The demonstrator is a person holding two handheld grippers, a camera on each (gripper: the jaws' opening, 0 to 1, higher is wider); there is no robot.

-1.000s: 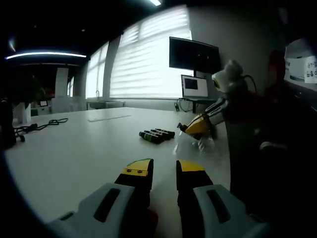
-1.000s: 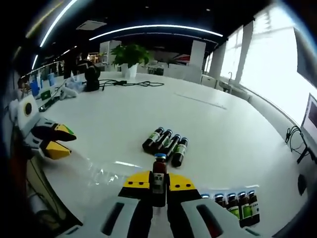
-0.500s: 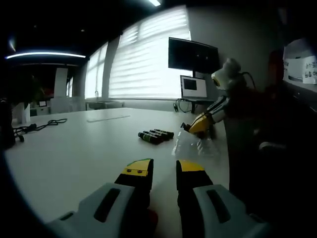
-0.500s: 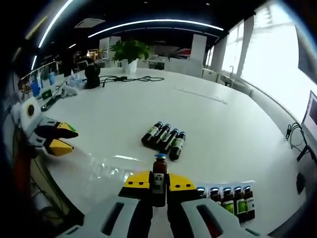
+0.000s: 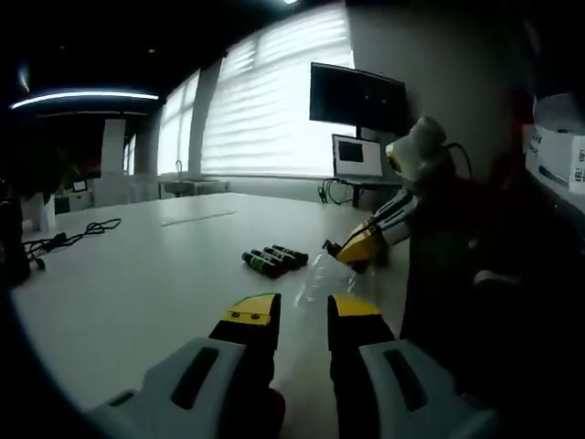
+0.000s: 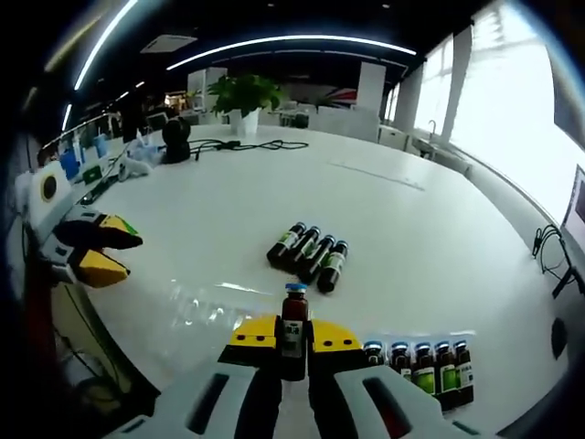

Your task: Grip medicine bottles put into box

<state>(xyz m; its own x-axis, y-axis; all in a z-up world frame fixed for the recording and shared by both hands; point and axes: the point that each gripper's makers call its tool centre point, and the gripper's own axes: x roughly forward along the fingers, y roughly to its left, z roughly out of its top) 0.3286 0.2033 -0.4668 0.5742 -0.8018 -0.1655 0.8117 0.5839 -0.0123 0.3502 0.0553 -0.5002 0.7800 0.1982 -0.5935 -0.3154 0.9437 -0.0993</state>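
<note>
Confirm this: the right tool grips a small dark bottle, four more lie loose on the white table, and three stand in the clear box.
Wrong on the box. The right gripper view shows five dark brown bottles standing in the clear box, not three. The right tool does grip a small dark blue-capped bottle, and four dark bottles lie on the white table.

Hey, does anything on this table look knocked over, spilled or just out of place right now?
Nothing looks spilled or broken. Four medicine bottles lie on their sides in a tidy row on the white table, while five others stand upright together nearer the right gripper, which holds one bottle upright.
</note>
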